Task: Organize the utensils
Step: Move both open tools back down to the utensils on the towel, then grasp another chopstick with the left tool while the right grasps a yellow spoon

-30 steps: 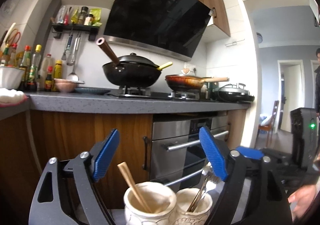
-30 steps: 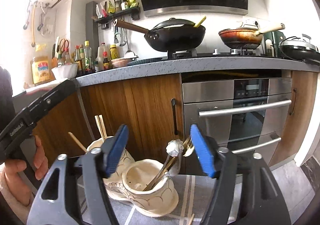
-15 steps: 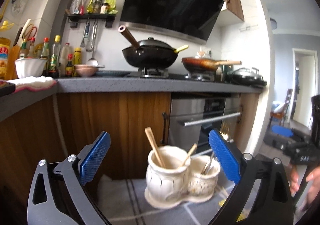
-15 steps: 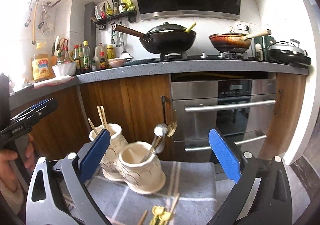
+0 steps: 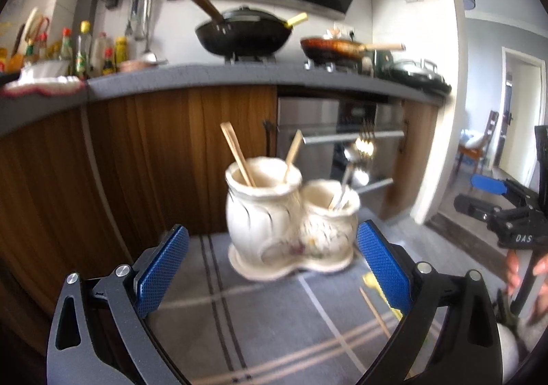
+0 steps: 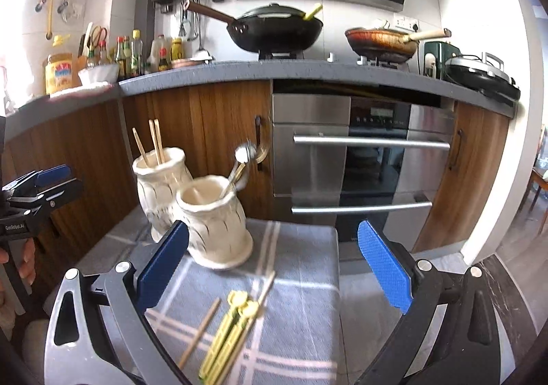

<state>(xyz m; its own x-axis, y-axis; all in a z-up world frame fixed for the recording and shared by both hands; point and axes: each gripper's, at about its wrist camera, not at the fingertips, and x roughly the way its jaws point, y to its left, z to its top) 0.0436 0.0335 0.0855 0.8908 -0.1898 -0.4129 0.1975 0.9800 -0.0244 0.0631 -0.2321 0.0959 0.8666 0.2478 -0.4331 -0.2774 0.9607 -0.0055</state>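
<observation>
Grey checked cloth (image 6: 301,282) spread over a low surface before the kitchen counter (image 6: 308,71), oven (image 6: 370,165) behind it. Cream double-pot holder (image 6: 205,210) upright near the cloth's far edge: taller pot with wooden chopsticks (image 6: 156,141) leaning up and slightly left, shorter pot with metal spoons (image 6: 239,165), handles down, bowls up and tilted right. Same holder (image 5: 291,217) in the left view, blurred.

Loose on the cloth, toward the near edge: yellow-green utensils (image 6: 229,337) in a bundle, long axis running from near-left to far-right, rounded ends pointing at the holder; one wooden chopstick (image 6: 200,333) just left of them, roughly parallel; another (image 6: 263,292) just beside them on the right.

Right gripper (image 6: 272,273) spread fully wide, nothing between the blue pads, above the loose utensils. Left gripper (image 5: 272,277) equally wide, empty, holder beyond its tips.

Writing: "DAS" on the right gripper's body as seen from the left; a "GenRobot.AI"-like mark on the left gripper's body, partly legible. Yellow jar's (image 6: 59,73) label unreadable.
</observation>
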